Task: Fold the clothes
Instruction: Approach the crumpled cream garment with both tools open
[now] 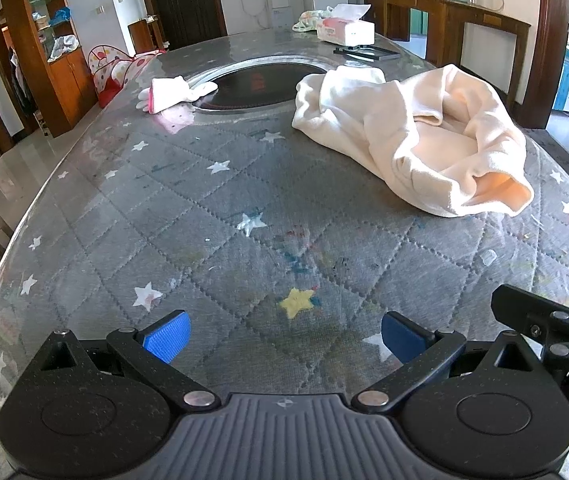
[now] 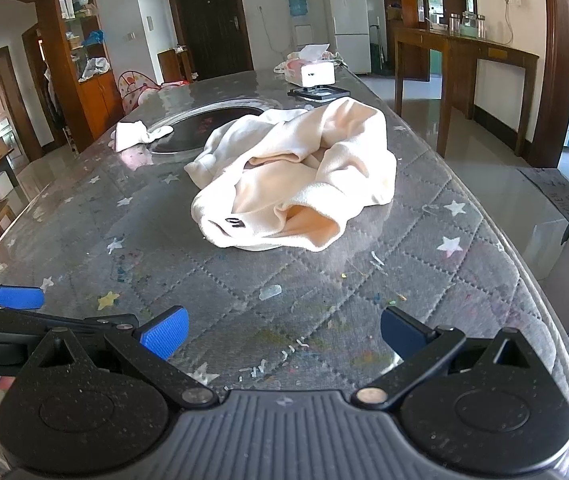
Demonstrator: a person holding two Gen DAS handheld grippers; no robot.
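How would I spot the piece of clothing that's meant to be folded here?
Start at the long table with the grey, star-printed quilted cover. Past its middle, beside the dark round inset, lies a crumpled cream garment. Unlike the small white cloth further left, it is big, heaped, and bears a small dark tag.

Cream garment [image 2: 296,176]; grey quilted star-print table cover [image 1: 212,216]; blue tool pads [image 1: 167,340].

Daylight came in strongly from the right side of the room, washing the pale floor [image 2: 436,120] nearly white and laying a glossy sheen over the far end of the table cover [image 1: 244,44]. The cream garment [image 2: 296,176] was bright on top, with soft shadows in its folds. Both views were sharp, but the fisheye bowed everything and left black corners.
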